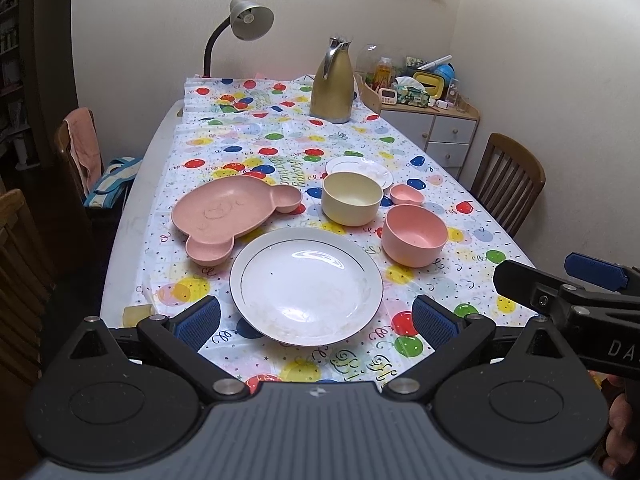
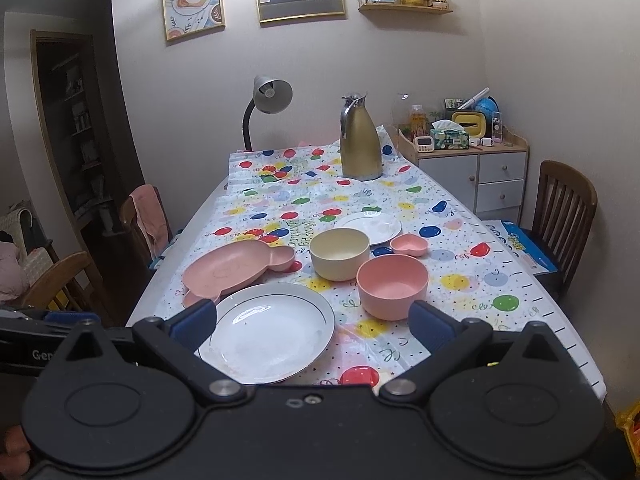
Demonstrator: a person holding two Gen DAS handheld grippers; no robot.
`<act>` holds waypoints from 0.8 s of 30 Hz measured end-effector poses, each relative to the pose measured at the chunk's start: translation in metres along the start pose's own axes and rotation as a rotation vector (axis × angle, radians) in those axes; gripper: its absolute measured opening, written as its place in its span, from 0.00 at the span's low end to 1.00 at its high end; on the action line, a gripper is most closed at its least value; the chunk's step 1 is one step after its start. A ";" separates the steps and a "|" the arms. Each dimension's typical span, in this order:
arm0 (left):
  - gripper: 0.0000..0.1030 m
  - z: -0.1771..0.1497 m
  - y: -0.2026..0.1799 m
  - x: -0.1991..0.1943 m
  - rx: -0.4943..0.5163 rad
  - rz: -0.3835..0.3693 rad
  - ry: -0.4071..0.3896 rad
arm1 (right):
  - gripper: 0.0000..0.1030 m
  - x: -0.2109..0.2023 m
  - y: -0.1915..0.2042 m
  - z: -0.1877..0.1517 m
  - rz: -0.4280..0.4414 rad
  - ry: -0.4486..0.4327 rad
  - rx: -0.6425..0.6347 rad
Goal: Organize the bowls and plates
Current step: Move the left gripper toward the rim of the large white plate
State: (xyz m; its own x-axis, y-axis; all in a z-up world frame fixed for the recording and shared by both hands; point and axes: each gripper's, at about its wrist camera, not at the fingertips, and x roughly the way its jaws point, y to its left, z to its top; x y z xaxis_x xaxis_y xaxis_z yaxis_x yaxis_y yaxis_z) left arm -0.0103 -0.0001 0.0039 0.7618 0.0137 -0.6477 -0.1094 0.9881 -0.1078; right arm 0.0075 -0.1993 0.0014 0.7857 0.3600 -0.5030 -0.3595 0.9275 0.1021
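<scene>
A large white plate point(image 1: 306, 286) point(image 2: 268, 332) lies nearest me on the balloon tablecloth. Behind it lie a pink bear-shaped divided plate point(image 1: 224, 216) point(image 2: 232, 270), a cream bowl point(image 1: 351, 198) point(image 2: 339, 253), a pink bowl point(image 1: 414, 235) point(image 2: 392, 286), a small pink heart dish point(image 1: 407, 194) point(image 2: 409, 245) and a small white plate point(image 1: 360, 170) point(image 2: 370, 224). My left gripper point(image 1: 316, 324) is open and empty, above the near rim of the large plate. My right gripper point(image 2: 314, 330) is open and empty, just right of it; it also shows in the left wrist view point(image 1: 560, 280).
A gold thermos jug point(image 1: 332, 84) point(image 2: 360, 140) and a grey desk lamp point(image 1: 244, 24) point(image 2: 268, 100) stand at the table's far end. Wooden chairs point(image 1: 506, 180) point(image 2: 564, 208) flank the table. A cluttered white cabinet point(image 1: 436, 124) point(image 2: 480, 168) stands at the back right.
</scene>
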 end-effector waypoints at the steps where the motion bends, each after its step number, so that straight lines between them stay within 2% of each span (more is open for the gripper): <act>1: 1.00 0.001 0.000 -0.001 0.001 0.000 -0.002 | 0.99 0.000 0.000 0.001 -0.001 0.000 -0.003; 8: 1.00 0.010 -0.002 -0.007 -0.004 0.008 -0.001 | 0.99 -0.002 0.000 0.012 0.002 0.024 0.011; 24: 1.00 0.017 -0.006 -0.020 0.000 0.013 -0.023 | 0.98 -0.012 0.004 0.027 -0.002 0.006 -0.004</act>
State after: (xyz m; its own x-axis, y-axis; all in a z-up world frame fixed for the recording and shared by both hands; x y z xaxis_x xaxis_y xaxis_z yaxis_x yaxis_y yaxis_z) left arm -0.0138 -0.0037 0.0307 0.7749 0.0304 -0.6314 -0.1195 0.9879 -0.0992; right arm 0.0098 -0.1973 0.0308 0.7833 0.3578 -0.5083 -0.3601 0.9278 0.0980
